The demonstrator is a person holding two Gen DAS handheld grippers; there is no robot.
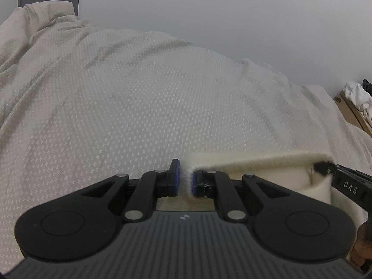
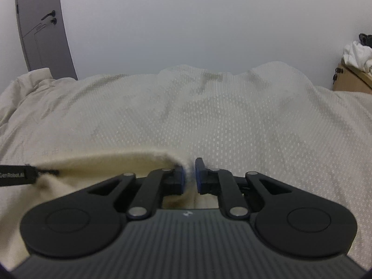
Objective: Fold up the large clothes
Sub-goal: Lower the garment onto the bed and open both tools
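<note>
A cream fuzzy garment (image 1: pixel 267 169) hangs as a taut band between my two grippers, low over the bed. In the left wrist view my left gripper (image 1: pixel 186 179) is shut on the garment's left end, whose fuzzy edge fills the narrow gap between the blue pads. The right gripper (image 1: pixel 323 168) shows at the far right, at the band's other end. In the right wrist view the garment (image 2: pixel 104 165) runs from the left gripper (image 2: pixel 55 172) to my right gripper (image 2: pixel 190 174). Its blue pads stand close together with the blurred edge between them.
A pale patterned bedspread (image 2: pixel 255 127) covers the bed ahead, rumpled toward the far edge and the left. A grey door (image 2: pixel 41 34) stands at back left. At right a cardboard box (image 2: pixel 348 81) carries a pile of white clothes (image 2: pixel 355 53). A plain wall lies behind.
</note>
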